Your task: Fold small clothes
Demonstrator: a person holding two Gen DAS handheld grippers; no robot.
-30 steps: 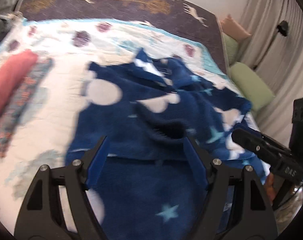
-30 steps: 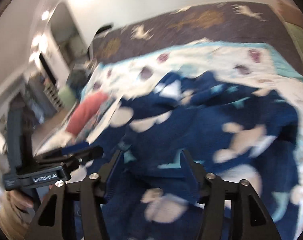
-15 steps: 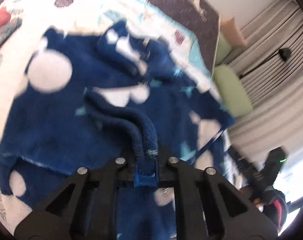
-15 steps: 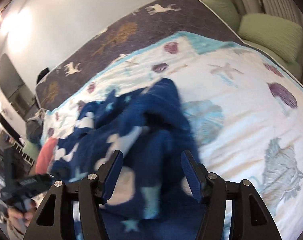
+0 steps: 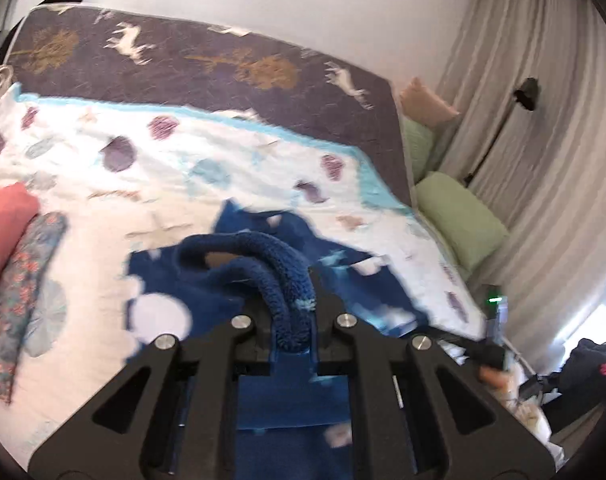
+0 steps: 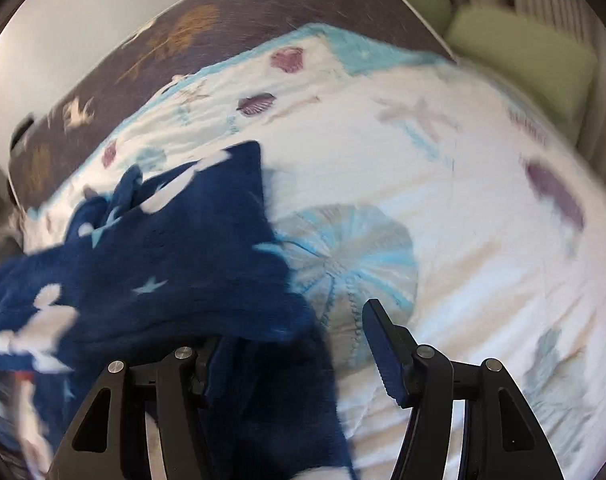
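A navy fleece garment (image 5: 207, 280) with white clouds and pale stars lies crumpled on the white seashell quilt (image 5: 143, 184). My left gripper (image 5: 293, 320) is shut on its thick ribbed edge, which loops up between the fingers and is lifted off the bed. In the right wrist view the garment (image 6: 163, 260) lies to the left and drapes over the left finger. My right gripper (image 6: 303, 356) is open, its right finger (image 6: 383, 344) over bare quilt (image 6: 463, 220).
A folded red cloth (image 5: 3, 224) and a floral cloth (image 5: 19, 292) lie at the bed's left side. A dark animal-print blanket (image 5: 207, 64) covers the far end. Green cushions (image 5: 459, 224) and curtains (image 5: 543, 140) stand to the right.
My left gripper has closed on the garment's ribbed edge and pulled it up and toward me. My right gripper has swung right, toward the bare quilt, staying open.
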